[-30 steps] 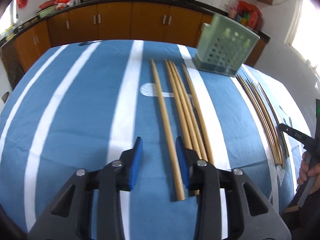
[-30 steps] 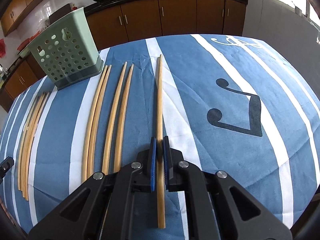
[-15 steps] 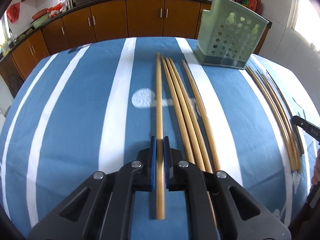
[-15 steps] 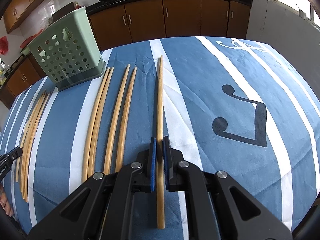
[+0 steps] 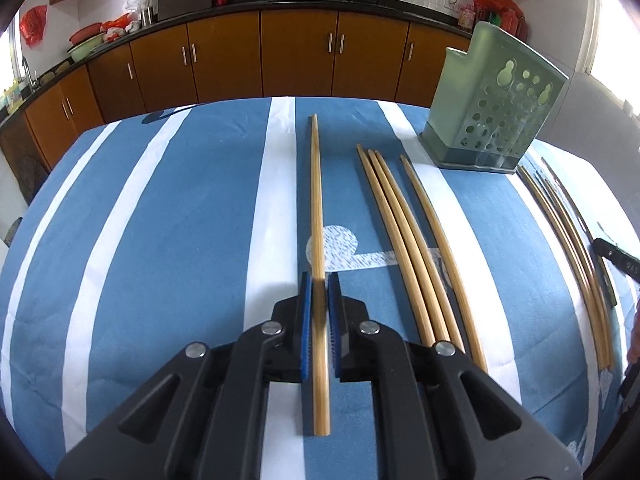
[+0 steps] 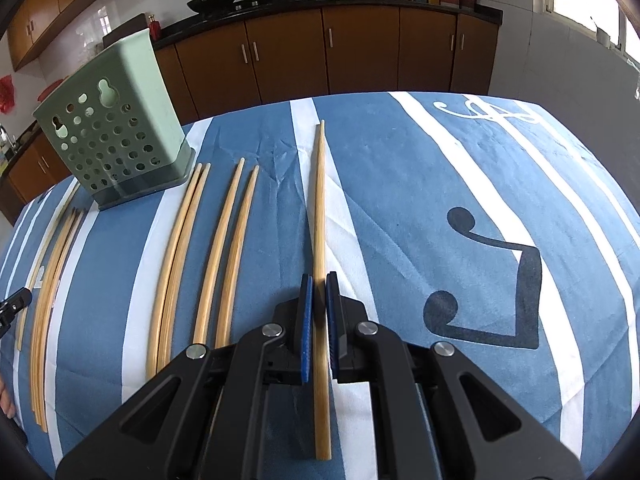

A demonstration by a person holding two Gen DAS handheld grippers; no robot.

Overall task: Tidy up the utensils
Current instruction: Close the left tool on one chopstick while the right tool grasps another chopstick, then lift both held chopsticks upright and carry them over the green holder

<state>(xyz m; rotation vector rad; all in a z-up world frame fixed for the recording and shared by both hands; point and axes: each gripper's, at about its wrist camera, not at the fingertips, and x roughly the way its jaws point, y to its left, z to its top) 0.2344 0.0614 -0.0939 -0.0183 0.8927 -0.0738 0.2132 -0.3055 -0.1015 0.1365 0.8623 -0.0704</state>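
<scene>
I have the left claw (image 5: 319, 280) pinching one chopstick (image 5: 317, 200), which runs straight ahead of it. My right claw (image 6: 319, 280) pinches another chopstick (image 6: 319, 208) likewise. Loose chopsticks (image 6: 224, 248) lie on the bench (image 6: 400, 200) left of the right claw; farther, the green holder (image 6: 112, 136) stands upright.

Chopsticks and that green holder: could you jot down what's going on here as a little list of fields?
left gripper: shut on a bamboo chopstick
right gripper: shut on another bamboo chopstick
loose chopsticks: three lying beside the left gripper's one; four beside the right gripper's one
green perforated utensil holder: upright on the cloth, nothing showing above its rim
surface: blue and white striped tablecloth
</scene>
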